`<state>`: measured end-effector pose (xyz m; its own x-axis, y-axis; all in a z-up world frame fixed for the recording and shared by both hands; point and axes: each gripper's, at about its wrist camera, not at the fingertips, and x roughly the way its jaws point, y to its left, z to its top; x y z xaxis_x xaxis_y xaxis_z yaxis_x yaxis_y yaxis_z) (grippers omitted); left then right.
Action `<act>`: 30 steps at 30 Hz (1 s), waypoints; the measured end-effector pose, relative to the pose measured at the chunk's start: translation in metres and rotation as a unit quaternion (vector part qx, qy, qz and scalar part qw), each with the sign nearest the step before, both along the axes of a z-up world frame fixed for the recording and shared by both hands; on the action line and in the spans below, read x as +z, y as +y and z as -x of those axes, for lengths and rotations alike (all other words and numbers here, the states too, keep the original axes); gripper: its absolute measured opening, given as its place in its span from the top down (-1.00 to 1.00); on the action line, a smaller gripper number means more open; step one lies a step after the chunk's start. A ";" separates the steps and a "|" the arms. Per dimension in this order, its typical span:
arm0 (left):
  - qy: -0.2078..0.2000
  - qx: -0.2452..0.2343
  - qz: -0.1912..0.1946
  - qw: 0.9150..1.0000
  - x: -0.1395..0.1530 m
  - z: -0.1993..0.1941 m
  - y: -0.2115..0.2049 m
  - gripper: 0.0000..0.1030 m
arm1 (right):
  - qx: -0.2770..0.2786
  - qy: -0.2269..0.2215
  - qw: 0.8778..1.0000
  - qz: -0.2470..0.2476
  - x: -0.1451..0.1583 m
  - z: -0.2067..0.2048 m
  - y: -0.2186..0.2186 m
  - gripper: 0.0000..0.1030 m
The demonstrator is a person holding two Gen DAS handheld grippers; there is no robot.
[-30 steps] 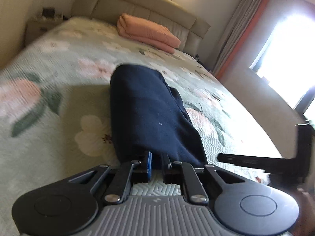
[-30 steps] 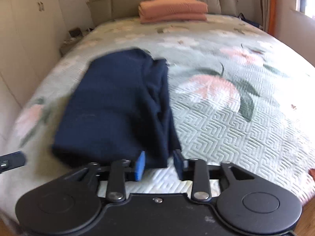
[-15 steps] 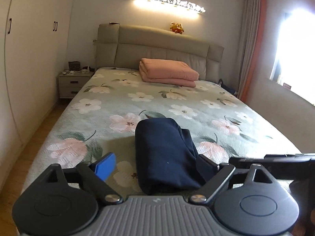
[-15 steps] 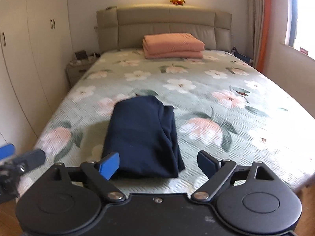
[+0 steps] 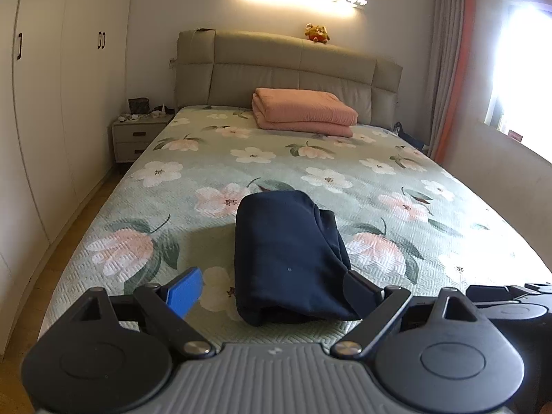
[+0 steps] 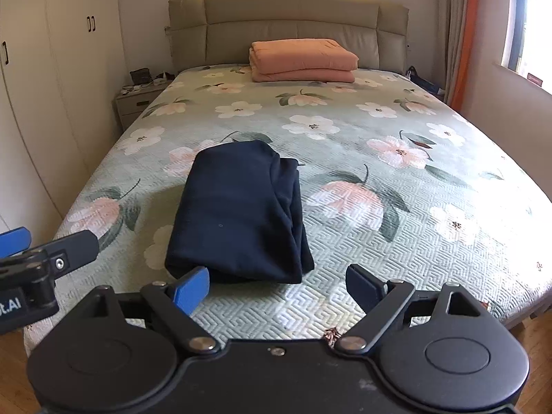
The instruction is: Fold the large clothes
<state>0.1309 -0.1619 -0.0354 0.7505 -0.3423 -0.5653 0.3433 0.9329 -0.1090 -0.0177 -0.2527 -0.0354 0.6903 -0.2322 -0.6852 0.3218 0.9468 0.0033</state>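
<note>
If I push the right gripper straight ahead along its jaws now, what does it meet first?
Probably the folded navy garment on the floral bedspread. The right gripper is open and angled down toward its near edge, though it could land on bare spread just short; depth is unclear.

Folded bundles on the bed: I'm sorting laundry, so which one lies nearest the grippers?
The dark navy garment, lying just beyond both open grippers at the foot of the bed. The pink blanket sits far off against the headboard.

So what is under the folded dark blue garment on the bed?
The dark blue garment lies directly on the floral bedspread, which shows all around it. The part of the bedspread beneath it is covered, so anything between them cannot be seen.
</note>
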 end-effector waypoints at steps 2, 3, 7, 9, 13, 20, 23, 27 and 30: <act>0.005 0.005 -0.006 1.000 -0.003 -0.002 -0.001 -0.76 | -0.004 0.002 1.000 -0.004 -0.002 0.001 -0.001 -0.98; 0.006 0.008 -0.009 1.000 -0.004 -0.003 -0.001 -0.76 | -0.006 0.004 1.000 -0.007 -0.003 0.001 -0.002 -0.98; 0.014 0.019 -0.008 1.000 -0.009 -0.007 0.004 -0.76 | -0.006 0.007 1.000 -0.015 -0.005 0.002 -0.003 -0.98; 0.016 0.026 -0.007 1.000 -0.010 -0.008 0.007 -0.76 | -0.006 0.008 1.000 -0.014 -0.005 0.002 -0.001 -0.98; 0.019 0.033 -0.009 0.999 -0.012 -0.011 0.011 -0.76 | -0.003 0.008 1.000 -0.012 -0.005 0.003 0.002 -0.98; 0.020 0.038 -0.017 0.999 -0.013 -0.011 0.011 -0.76 | 0.005 0.014 1.000 -0.012 -0.007 0.002 0.003 -0.98; 0.021 0.041 -0.017 0.999 -0.014 -0.012 0.011 -0.76 | 0.010 0.012 1.000 -0.010 -0.006 0.003 0.004 -0.98; 0.015 0.046 -0.024 0.999 -0.014 -0.012 0.010 -0.76 | 0.012 0.013 1.000 -0.002 -0.007 0.002 0.007 -0.98; 0.018 0.052 -0.021 0.998 -0.014 -0.014 0.012 -0.76 | 0.016 0.016 1.000 0.011 -0.007 0.001 0.009 -0.98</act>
<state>0.1445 -0.1496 -0.0490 0.7602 -0.2395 -0.6040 0.2411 0.9672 -0.0800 -0.0188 -0.2433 -0.0428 0.6751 -0.2256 -0.7024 0.2908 0.9564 -0.0277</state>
